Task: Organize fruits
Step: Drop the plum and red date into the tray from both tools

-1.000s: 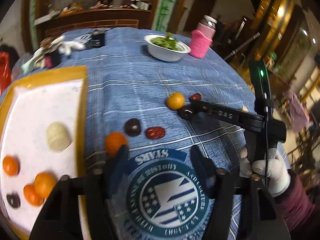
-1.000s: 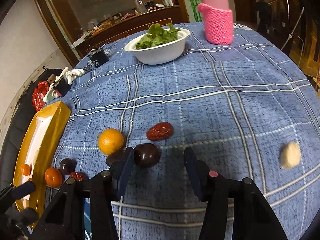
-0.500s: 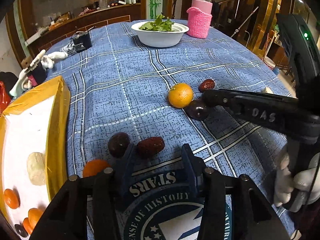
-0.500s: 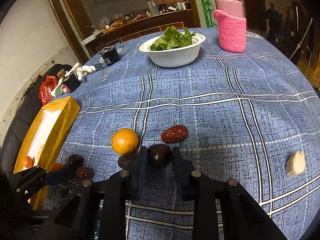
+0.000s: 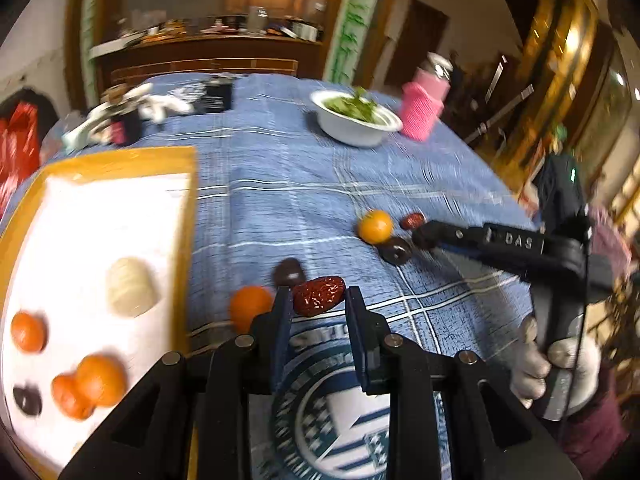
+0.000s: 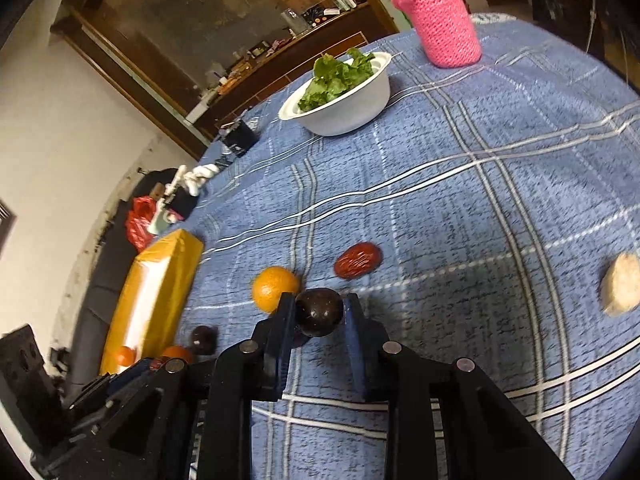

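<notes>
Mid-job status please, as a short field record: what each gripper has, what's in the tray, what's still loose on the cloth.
left gripper: jaws closed on red date
right gripper: jaws closed on dark plum
tray: three oranges, one pale piece, one dark fruit
loose on tablecloth: orange, second date, pale piece, plus an orange and a dark fruit near the tray

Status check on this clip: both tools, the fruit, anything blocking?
Left tool shut on red date. Right tool shut on dark plum. Tray holds several fruits; orange touches the right tool's left finger.
</notes>
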`<state>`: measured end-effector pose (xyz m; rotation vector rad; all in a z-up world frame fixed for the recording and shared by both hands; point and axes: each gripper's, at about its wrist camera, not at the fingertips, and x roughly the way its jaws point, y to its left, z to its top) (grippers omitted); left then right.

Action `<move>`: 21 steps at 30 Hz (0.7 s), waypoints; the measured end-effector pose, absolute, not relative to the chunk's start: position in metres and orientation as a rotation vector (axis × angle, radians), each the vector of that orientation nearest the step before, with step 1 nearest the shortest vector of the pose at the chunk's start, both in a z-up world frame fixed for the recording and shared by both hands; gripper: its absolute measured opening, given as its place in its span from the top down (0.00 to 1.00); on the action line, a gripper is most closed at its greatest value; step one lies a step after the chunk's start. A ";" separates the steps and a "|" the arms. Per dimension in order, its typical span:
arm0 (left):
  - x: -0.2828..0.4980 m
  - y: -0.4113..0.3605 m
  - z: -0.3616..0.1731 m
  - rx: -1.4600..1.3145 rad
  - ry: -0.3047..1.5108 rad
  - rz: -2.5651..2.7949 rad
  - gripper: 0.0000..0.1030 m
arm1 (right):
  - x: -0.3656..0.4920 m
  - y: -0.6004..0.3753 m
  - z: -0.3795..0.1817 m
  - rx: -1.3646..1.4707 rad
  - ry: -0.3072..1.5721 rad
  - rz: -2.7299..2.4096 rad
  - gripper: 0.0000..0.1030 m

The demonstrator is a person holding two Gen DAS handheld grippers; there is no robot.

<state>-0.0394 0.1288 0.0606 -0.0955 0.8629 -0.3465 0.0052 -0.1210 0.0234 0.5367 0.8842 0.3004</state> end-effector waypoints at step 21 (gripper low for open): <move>-0.074 0.309 0.059 -0.411 0.836 -0.053 0.72 | -0.037 0.064 0.074 0.411 0.956 0.638 0.71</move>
